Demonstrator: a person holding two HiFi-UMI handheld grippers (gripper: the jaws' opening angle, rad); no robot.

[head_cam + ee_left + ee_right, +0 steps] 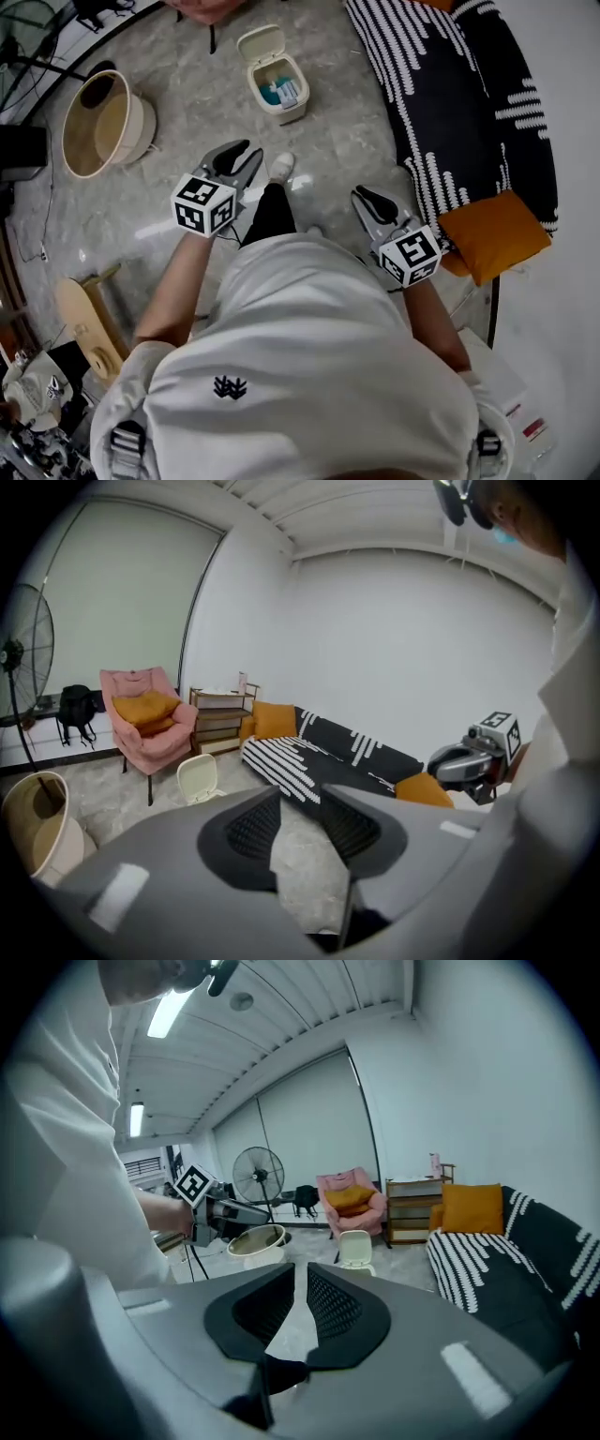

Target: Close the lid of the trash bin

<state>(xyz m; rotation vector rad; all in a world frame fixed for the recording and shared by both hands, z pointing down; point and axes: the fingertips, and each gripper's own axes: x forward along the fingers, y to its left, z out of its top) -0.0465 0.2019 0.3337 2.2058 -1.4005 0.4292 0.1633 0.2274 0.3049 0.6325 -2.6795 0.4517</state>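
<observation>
Facing bin [284, 101] on floor [187, 84], lid [260, 43] up.
Holding left claw [242, 157] well apart on nothing, right claw [373, 199] narrowly apart, also empty; both well short of bin, between basket [137, 118] and sofa [450, 103].

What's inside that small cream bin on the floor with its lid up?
Inside the small cream plastic trash bin, some blue and white litter shows, but it is too small to identify. Anything beneath it is covered.
</observation>
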